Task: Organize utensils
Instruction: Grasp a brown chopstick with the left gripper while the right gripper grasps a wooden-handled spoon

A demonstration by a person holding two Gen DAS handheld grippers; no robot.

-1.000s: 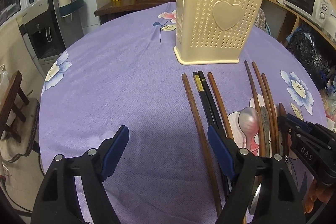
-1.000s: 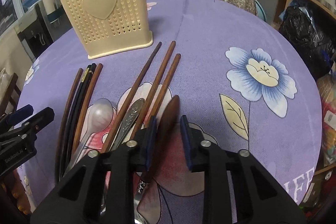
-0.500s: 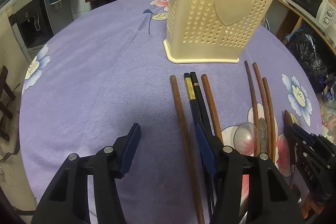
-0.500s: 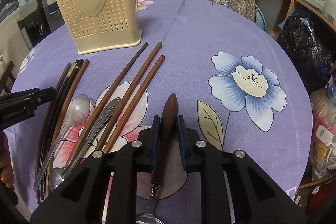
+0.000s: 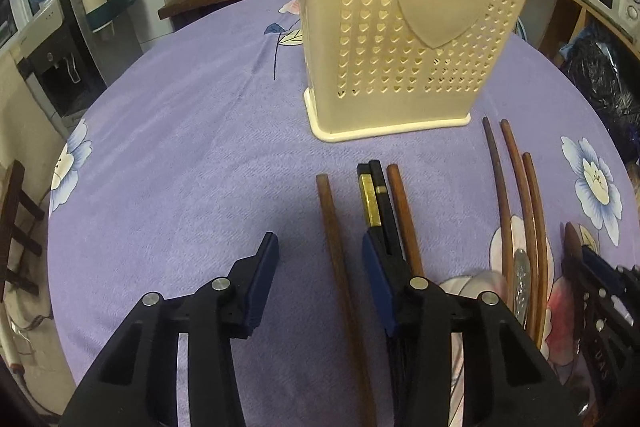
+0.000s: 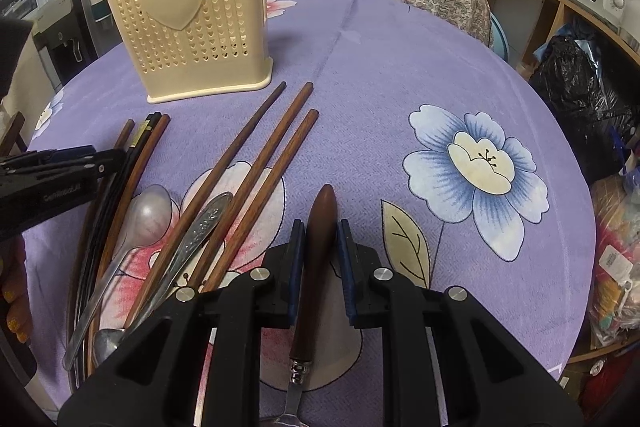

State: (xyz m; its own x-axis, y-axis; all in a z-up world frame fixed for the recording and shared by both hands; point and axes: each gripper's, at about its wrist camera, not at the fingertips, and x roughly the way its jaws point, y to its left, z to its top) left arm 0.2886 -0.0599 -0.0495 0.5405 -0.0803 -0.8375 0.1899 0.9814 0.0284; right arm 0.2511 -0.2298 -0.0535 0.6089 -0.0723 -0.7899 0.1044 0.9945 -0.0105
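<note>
Near the holder point(image 5: 404, 27), the left gripper point(image 5: 320, 267) is being narrowed around a brown chopstick point(image 5: 340, 267), not yet pinched; the wooden-handled utensil point(image 6: 318, 239) is kept clamped by the right gripper point(image 6: 319, 243).

A cream plastic holder point(image 6: 188, 27) with heart-shaped holes is standing upright at the far side of the purple surface point(image 6: 380, 67). Three brown chopsticks point(image 6: 256, 163) are lying side by side near it, slanting toward the holder. To the left, a black pair point(image 5: 378, 203) is lying between two brown sticks. A steel spoon point(image 6: 140, 223) is resting bowl-up beside them. A wooden-handled utensil point(image 6: 318, 247) is lying on the right, handle pointing far.
</note>
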